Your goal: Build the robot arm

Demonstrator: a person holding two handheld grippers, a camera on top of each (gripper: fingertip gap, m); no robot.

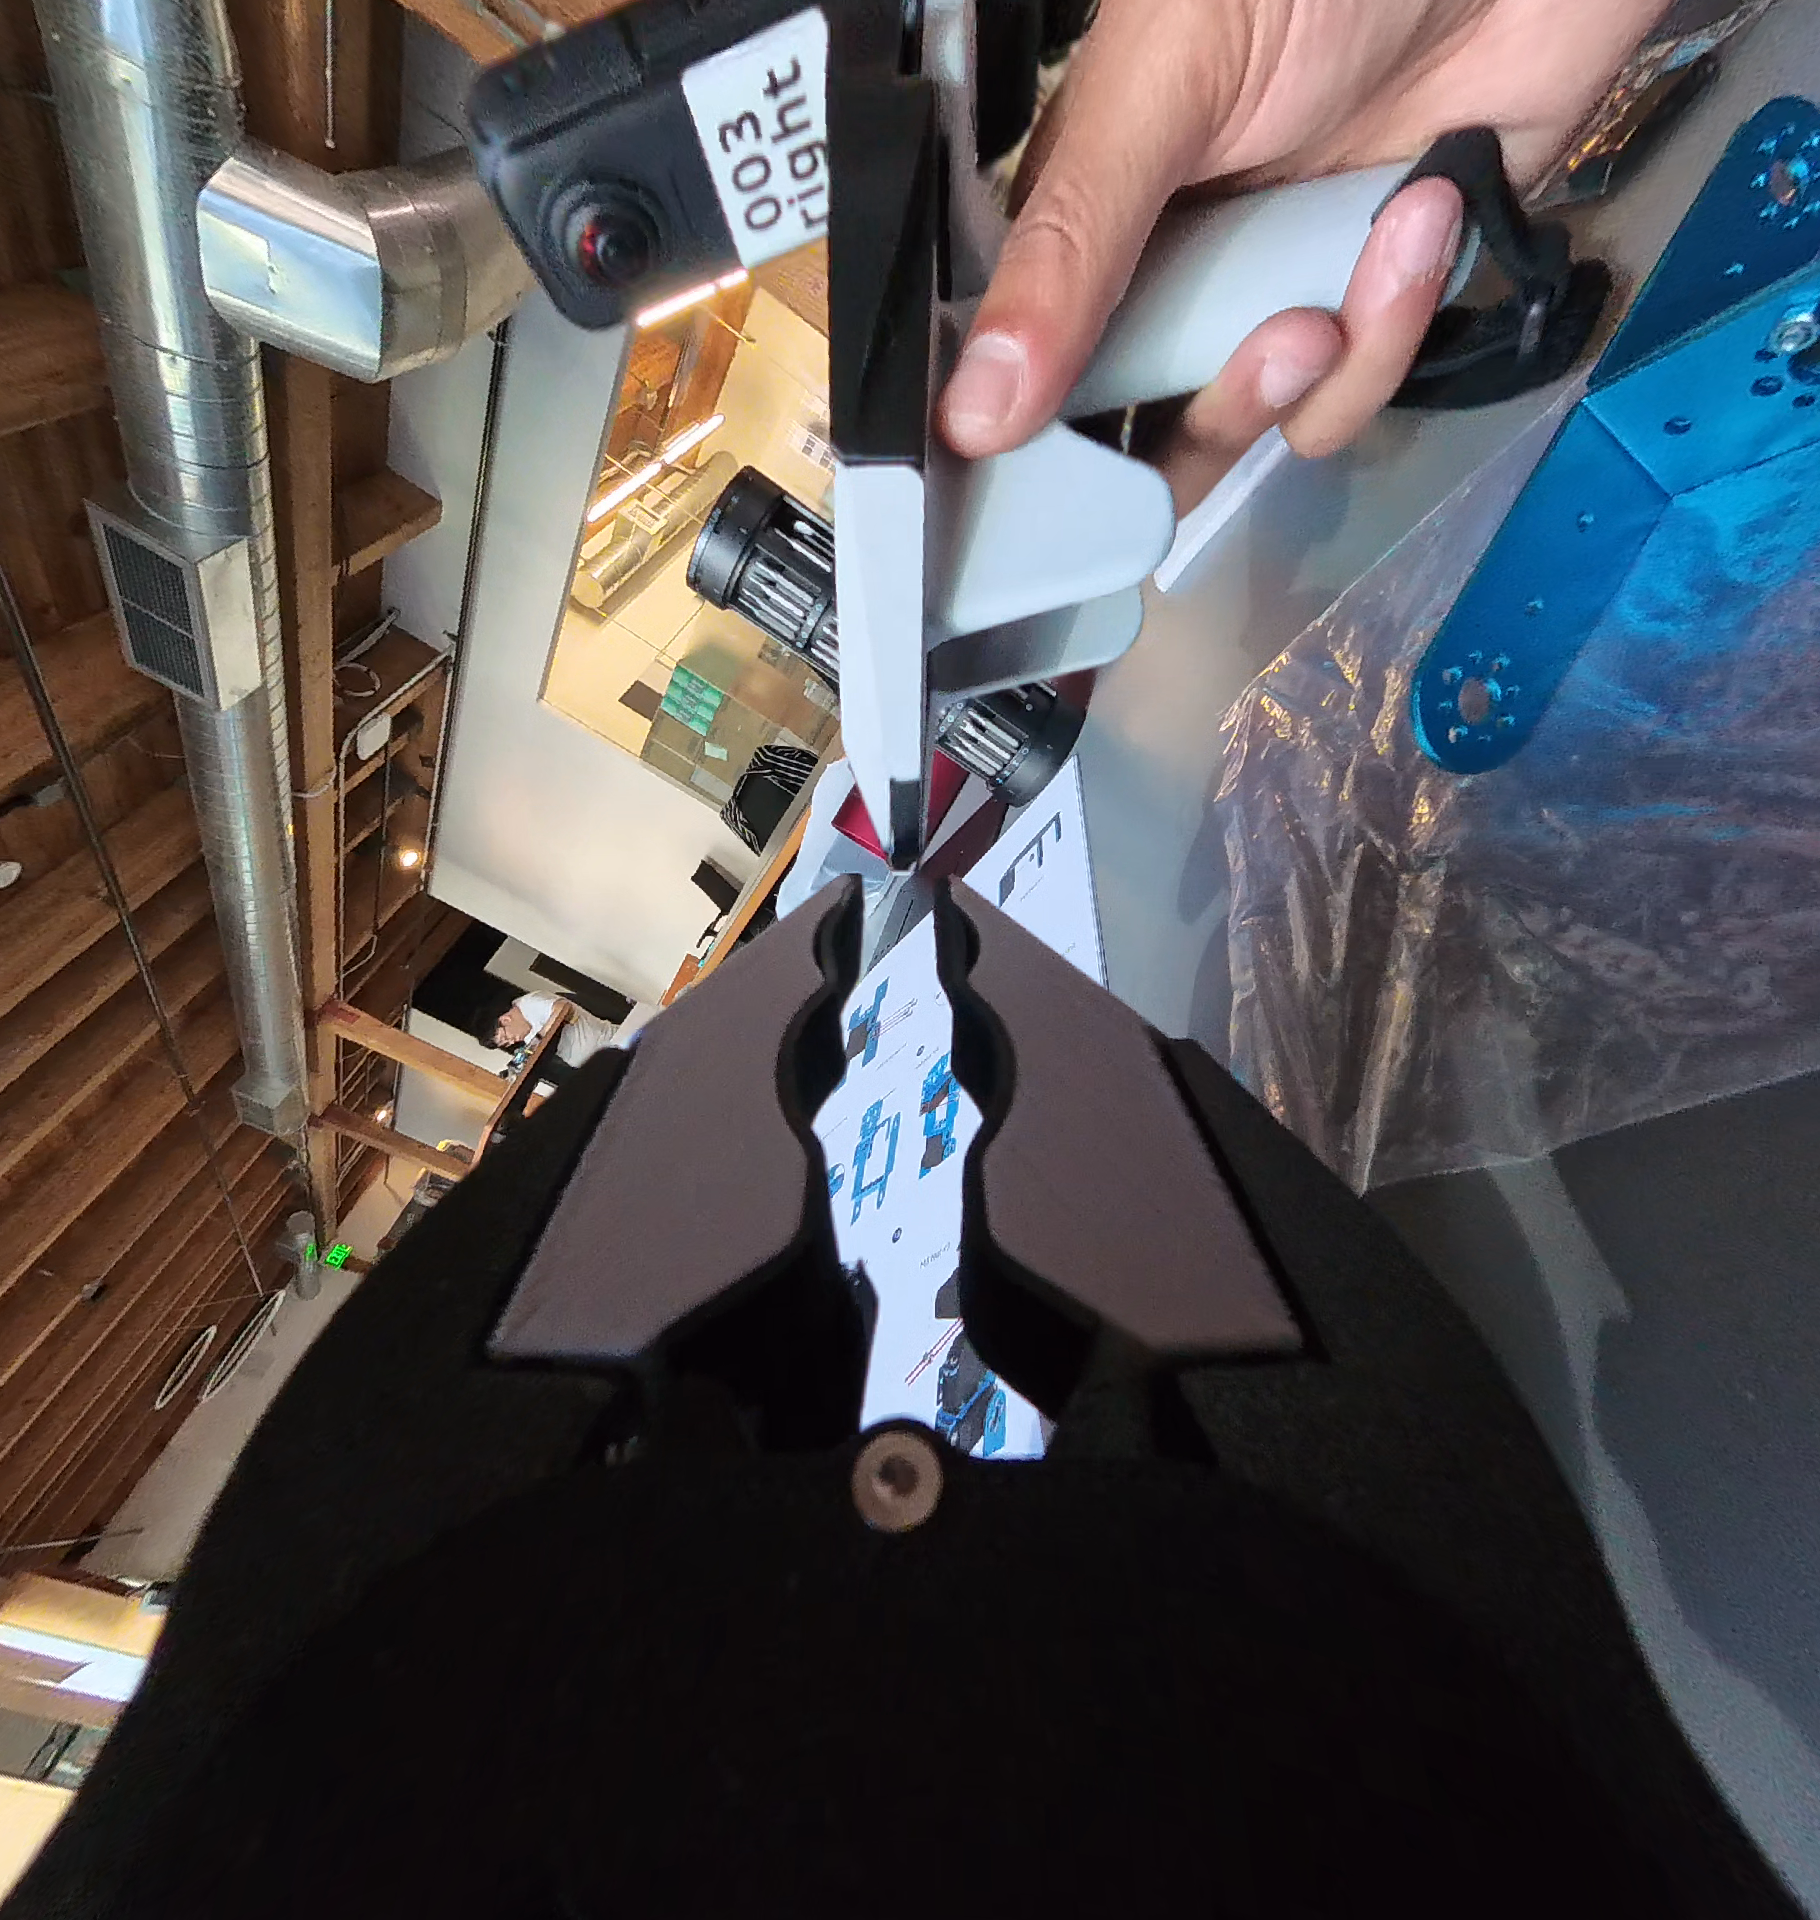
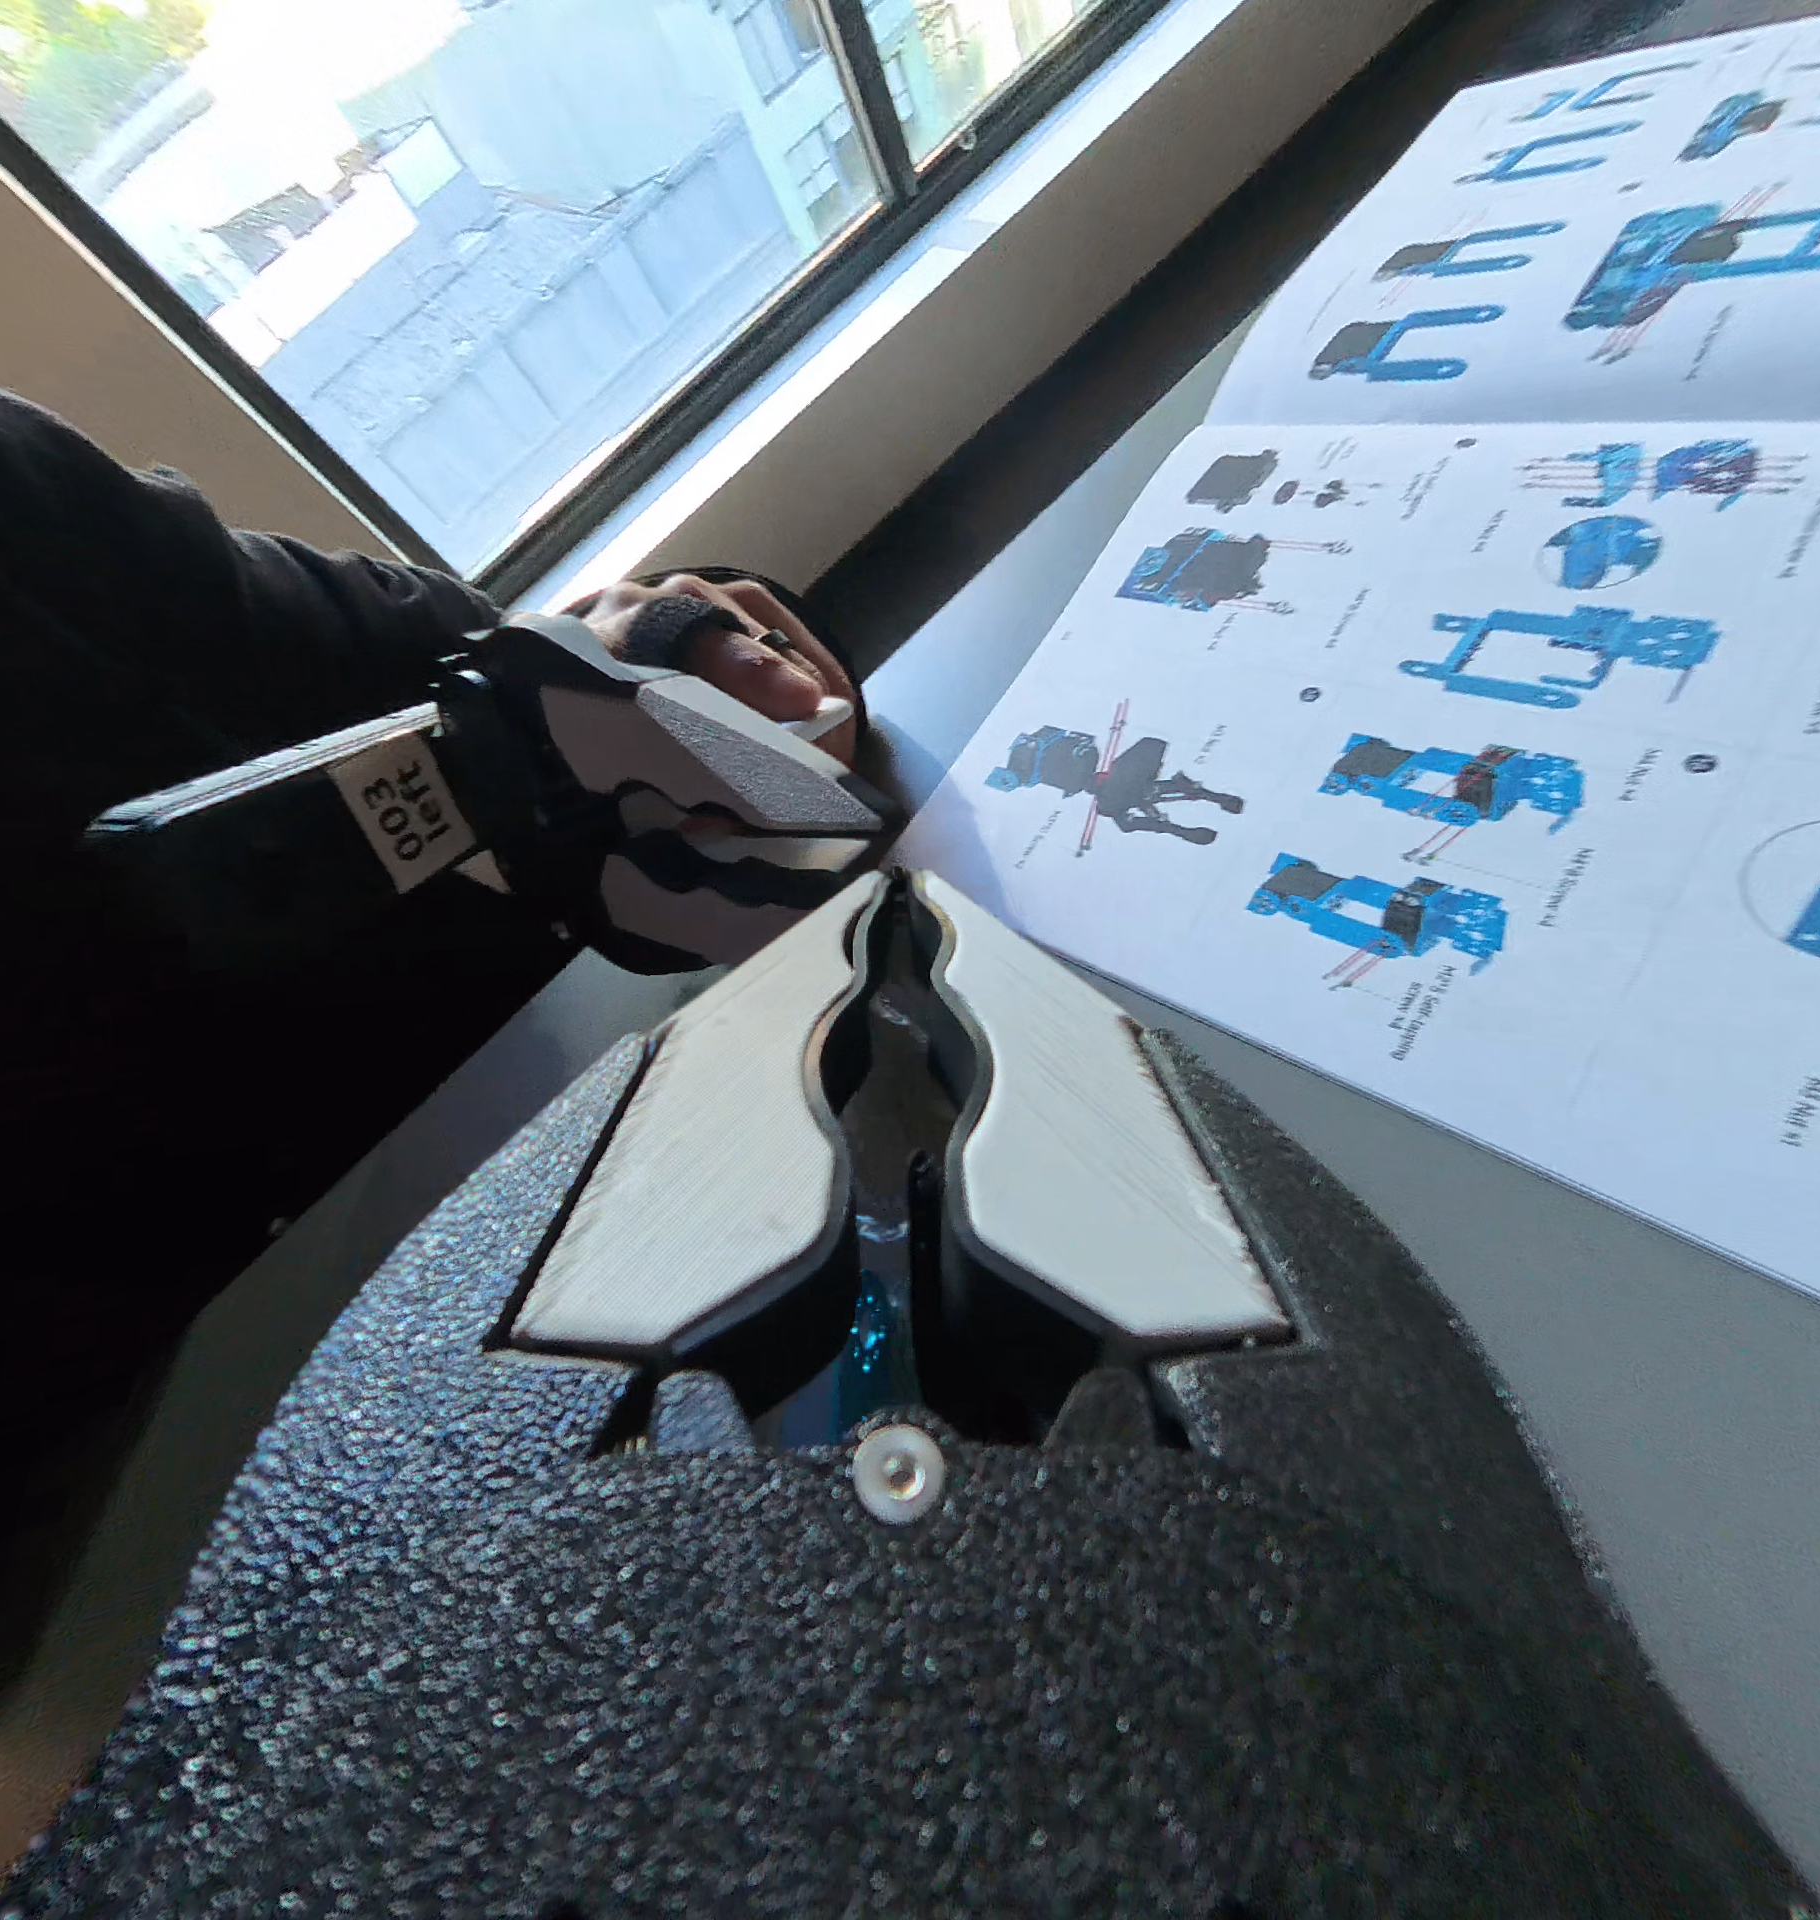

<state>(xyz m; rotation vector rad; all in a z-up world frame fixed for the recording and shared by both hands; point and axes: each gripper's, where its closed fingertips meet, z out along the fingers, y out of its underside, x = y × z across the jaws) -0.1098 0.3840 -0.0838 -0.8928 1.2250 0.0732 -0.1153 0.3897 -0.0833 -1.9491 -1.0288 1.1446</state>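
Left wrist view: left claw (image 1: 901,883) and right claw (image 1: 904,831), both closed empty, meet tip-to-tip above the manual (image 1: 890,1143).

White instruction sheet (image 2: 1457,665) printed with blue and black diagrams, shiny blue metal bracket (image 1: 1664,447), silver duct (image 1: 189,436), brown wooden ceiling (image 1: 64,883)

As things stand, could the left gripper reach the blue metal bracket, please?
Probably yes. The blue metal bracket lies to the side, on or in a clear plastic bag, and the right gripper, tip to tip with the left gripper, stands ahead, not between.
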